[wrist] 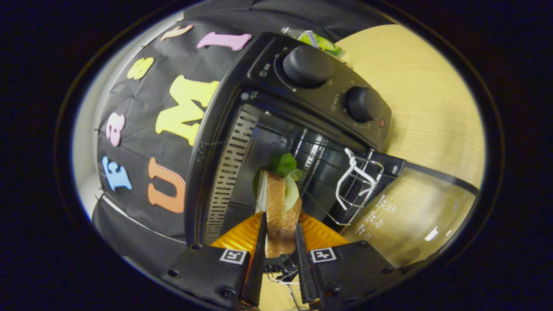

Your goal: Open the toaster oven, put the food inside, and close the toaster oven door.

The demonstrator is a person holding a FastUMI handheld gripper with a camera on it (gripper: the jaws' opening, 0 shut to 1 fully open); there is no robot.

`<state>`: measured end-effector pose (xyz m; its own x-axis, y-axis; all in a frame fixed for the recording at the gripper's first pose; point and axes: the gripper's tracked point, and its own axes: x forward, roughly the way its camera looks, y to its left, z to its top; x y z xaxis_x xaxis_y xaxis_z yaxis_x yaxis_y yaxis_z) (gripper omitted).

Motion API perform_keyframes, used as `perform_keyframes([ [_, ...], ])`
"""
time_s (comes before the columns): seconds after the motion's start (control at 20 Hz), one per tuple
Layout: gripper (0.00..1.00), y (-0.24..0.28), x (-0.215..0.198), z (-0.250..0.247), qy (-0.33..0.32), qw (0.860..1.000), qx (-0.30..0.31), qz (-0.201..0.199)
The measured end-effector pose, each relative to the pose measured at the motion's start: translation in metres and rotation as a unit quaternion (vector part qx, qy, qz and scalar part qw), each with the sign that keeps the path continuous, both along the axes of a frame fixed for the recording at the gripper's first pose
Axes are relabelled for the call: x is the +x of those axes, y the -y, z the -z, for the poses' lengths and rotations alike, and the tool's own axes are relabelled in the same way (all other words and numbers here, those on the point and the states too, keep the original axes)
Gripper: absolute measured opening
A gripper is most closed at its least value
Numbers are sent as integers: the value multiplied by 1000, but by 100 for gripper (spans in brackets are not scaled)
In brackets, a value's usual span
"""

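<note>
A black toaster oven (302, 99) stands on a light wooden table, its glass door (414, 211) folded down open. Inside, a wire rack (319, 172) spans the dark cavity. My gripper (280, 235) is shut on a sandwich (278, 203) of brown bread with green leaves and a pale filling, held upright between the two orange-backed fingers (242, 235). The sandwich's far end sits at the oven's mouth, over the front of the rack. A white wire handle (356, 181) hangs at the rack's front corner by the door hinge.
Two round black knobs (306, 65) sit on the oven's control panel. A bottle with a green label (319, 41) lies behind the oven. Bare wooden tabletop (423, 95) stretches past the control panel. The booth's black cloth wall (147, 142) stands close on the oven's other side.
</note>
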<state>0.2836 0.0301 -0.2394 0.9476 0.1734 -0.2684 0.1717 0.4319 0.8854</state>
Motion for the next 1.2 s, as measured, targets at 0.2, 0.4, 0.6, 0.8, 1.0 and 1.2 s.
perform_keyframes([
  [0.2, 43, -4, 11, 2, 11, 999, -52, 0],
  [0.4, 55, -18, 8, -2, 24, 996, -77, -44],
  [0.6, 81, -29, 8, -9, 25, 986, -145, -73],
  [0.8, 94, -32, -2, 6, -1, 940, -331, -80],
  [1.0, 97, -33, -8, 31, -36, 869, -485, -95],
  [1.2, 97, -32, -21, 38, -58, 849, -517, -96],
])
